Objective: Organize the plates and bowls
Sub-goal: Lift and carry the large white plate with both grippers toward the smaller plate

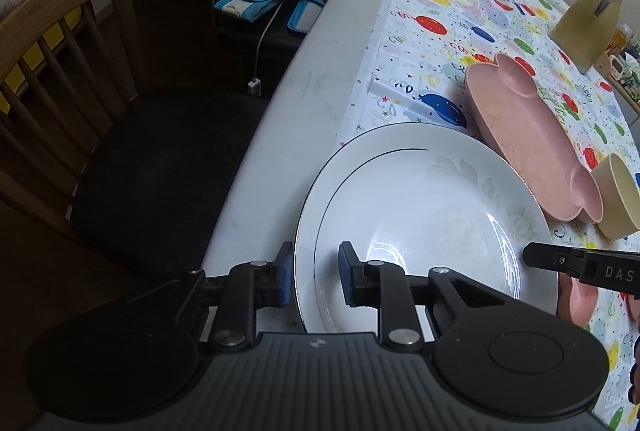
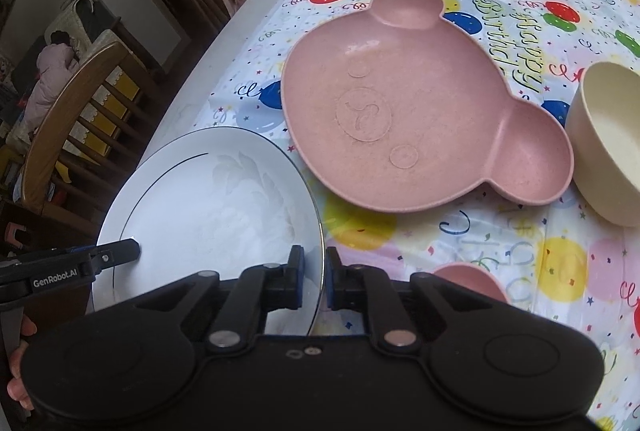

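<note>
Left wrist view: left gripper (image 1: 314,279) straddles the near-left rim of the white plate (image 1: 424,215), one blue pad outside the rim, one inside; a gap shows between pads and rim, so jaws partly apart, not pinching; plate lies on the table (image 1: 320,79) half on bare white top, half on the balloon tablecloth (image 1: 440,3); pink bear plate (image 1: 528,143) just behind it, its near edge overlapping the white plate's far rim; cream bowl (image 1: 618,195) touching the bear plate's right ear; right gripper's finger (image 1: 580,265) comes in from the right over the white plate's rim; yellowish bottle (image 1: 588,23) far back; wooden chair (image 1: 60,71) left of table.

Right wrist view: right gripper (image 2: 314,281) has the white plate's (image 2: 208,199) right rim between its pads, pads close on both sides, contact cannot be told; left gripper (image 2: 72,267) reaches onto the plate's left side; pink bear plate (image 2: 400,103) beyond, cream bowl (image 2: 612,147) at its right ear; a small pink bowl (image 2: 472,281) partly hidden just right of the right gripper; tablecloth (image 2: 500,231) under all.
</note>
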The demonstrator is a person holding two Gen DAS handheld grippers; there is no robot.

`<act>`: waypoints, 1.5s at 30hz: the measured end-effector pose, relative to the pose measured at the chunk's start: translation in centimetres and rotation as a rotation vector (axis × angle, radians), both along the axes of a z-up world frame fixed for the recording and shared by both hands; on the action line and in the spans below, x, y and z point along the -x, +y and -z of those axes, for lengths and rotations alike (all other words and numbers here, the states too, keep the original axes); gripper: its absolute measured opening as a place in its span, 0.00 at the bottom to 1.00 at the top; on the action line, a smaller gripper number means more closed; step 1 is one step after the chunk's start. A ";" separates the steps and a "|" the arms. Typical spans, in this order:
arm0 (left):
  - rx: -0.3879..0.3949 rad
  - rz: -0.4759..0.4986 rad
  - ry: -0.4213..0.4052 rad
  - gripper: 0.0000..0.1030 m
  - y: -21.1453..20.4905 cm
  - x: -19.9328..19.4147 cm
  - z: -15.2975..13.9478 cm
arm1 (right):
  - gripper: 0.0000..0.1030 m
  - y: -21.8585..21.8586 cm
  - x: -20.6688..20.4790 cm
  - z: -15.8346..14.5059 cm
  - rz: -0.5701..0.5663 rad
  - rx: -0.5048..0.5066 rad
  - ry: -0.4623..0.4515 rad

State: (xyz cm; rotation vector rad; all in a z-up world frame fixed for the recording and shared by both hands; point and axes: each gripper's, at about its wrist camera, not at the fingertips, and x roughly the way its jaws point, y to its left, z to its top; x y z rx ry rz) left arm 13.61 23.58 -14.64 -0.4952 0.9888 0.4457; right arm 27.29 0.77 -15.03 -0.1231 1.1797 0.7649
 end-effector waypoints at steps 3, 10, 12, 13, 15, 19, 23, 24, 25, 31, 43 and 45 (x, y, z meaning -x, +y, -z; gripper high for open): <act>0.003 0.009 -0.008 0.22 0.1 0.4 -0.4 | 0.09 0.1 0.2 -0.2 -0.006 0.010 -0.006; 0.000 0.023 0.000 0.22 -0.7 2.3 -1.3 | 0.07 -1.0 1.5 -1.3 -0.002 -0.020 -0.009; 0.000 0.027 -0.007 0.22 -1.0 3.3 -1.6 | 0.06 -1.3 2.3 -1.7 -0.003 -0.021 -0.006; 0.002 0.028 -0.012 0.22 -1.1 3.8 -1.8 | 0.06 -1.4 2.7 -1.8 -0.006 -0.020 -0.007; 0.017 0.033 -0.038 0.13 -1.4 4.8 -2.3 | 0.06 -2.0 3.4 -1.9 0.002 -0.025 0.003; 0.037 0.165 -0.109 0.06 -4.4 5.5 -3.7 | 0.04 -3.1 5.3 -2.6 0.006 -0.067 0.029; 0.028 0.205 -0.115 0.06 -6.0 5.8 -3.7 | 0.06 -2.3 8.1 -2.2 -0.007 0.016 -0.044; 0.011 0.204 -0.107 0.06 -6.0 6.0 -3.6 | 0.07 -2.4 8.1 -1.7 0.012 0.022 -0.035; 0.013 0.197 -0.103 0.06 -5.7 6.2 -3.6 | 0.07 -2.7 7.8 -1.2 0.035 0.014 -0.012; 0.021 0.131 -0.081 0.06 -2.5 7.2 -3.3 | 0.08 -3.1 7.8 -0.6 0.042 0.016 0.007; 0.027 0.071 -0.052 0.65 -0.5 6.4 -2.3 | 0.18 -2.6 7.2 -0.4 -0.030 0.031 0.004; 0.059 0.058 -0.049 0.64 0.0 6.1 -1.7 | 0.19 -2.4 6.8 -0.3 -0.032 0.032 0.003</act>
